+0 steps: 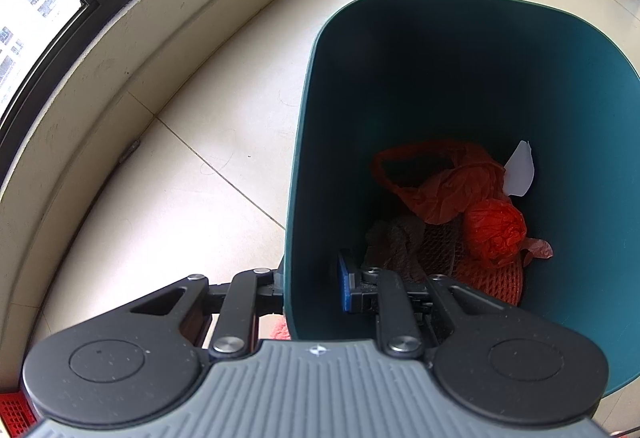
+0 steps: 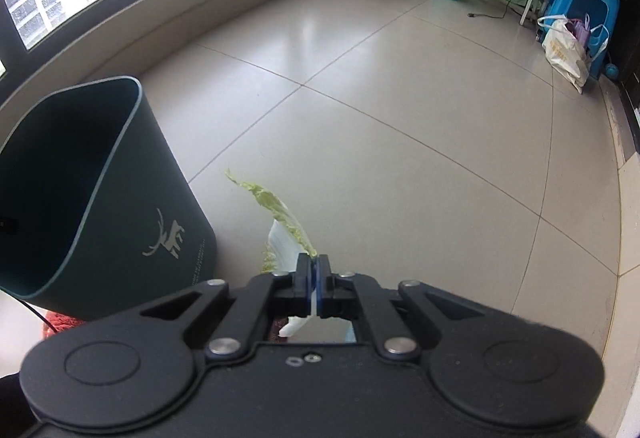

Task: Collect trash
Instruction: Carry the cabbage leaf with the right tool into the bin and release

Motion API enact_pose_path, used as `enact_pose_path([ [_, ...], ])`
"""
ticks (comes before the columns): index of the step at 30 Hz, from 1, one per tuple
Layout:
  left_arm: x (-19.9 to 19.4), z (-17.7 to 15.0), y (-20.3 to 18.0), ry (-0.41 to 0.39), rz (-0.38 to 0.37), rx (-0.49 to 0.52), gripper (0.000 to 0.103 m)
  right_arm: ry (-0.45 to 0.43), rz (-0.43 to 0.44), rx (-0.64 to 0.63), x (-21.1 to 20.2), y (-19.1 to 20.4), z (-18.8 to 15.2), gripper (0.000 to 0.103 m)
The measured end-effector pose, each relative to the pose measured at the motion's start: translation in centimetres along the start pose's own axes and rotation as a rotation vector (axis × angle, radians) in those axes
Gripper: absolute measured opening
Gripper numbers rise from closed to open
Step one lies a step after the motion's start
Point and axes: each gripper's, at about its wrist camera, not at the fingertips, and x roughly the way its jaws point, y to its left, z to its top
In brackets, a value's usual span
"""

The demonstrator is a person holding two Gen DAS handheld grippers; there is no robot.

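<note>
The left wrist camera peers steeply down, close, into the teal bin (image 1: 460,86) at one o'clock. The right wrist camera looks low across the floor (image 2: 400,118); both share the bin (image 2: 100,198), at nine o'clock.

Black left gripper (image 1: 314,288), blue-padded fingers (image 1: 345,288), silver screws, ribbed grey housing

Bare floor (image 2: 400,158) beside bin (image 2: 120,198)
</note>
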Motion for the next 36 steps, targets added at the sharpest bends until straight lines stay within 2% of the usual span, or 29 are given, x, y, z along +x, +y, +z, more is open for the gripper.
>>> enact_pose_path([
  [6, 0.1, 0.2, 0.1, 0.003, -0.009, -0.008, 0.020, -0.129, 0.123, -0.021, -6.3, 3.0, 4.2, 0.001],
  [9, 0.1, 0.2, 0.2, 0.003, -0.015, -0.010, 0.020, -0.148, 0.181, -0.048, -7.1, 4.8, 5.6, 0.001],
  [12, 0.1, 0.2, 0.4, 0.005, -0.024, -0.014, 0.020, -0.141, 0.210, -0.079, -6.2, 6.8, 6.3, 0.001],
  [16, 0.1, 0.1, 0.6, -0.001, -0.031, -0.009, 0.020, -0.087, 0.225, -0.102, -1.9, 9.9, 6.1, 0.001],
  [22, -0.1, 0.1, 0.8, -0.006, -0.042, -0.011, 0.020, 0.045, 0.196, -0.142, 4.2, 14.1, 4.5, 0.001],
  [24, -0.1, 0.0, 0.9, -0.006, -0.045, -0.012, 0.020, 0.099, 0.213, -0.159, 6.1, 15.0, 4.1, 0.001],
  [27, -0.1, 0.0, 0.9, -0.005, -0.048, -0.013, 0.020, 0.153, 0.212, -0.200, 8.1, 16.5, 3.2, 0.001],
  [33, 0.0, 0.0, 0.9, -0.006, -0.046, -0.012, 0.020, 0.208, 0.146, -0.292, 10.5, 18.1, 2.7, 0.002],
  [35, 0.0, 0.0, 0.8, -0.007, -0.044, -0.010, 0.020, 0.219, 0.145, -0.309, 10.5, 18.2, 2.5, 0.014],
  [36, 0.0, 0.0, 0.8, -0.007, -0.044, -0.011, 0.020, 0.235, 0.157, -0.309, 10.4, 18.2, 2.4, 0.017],
])
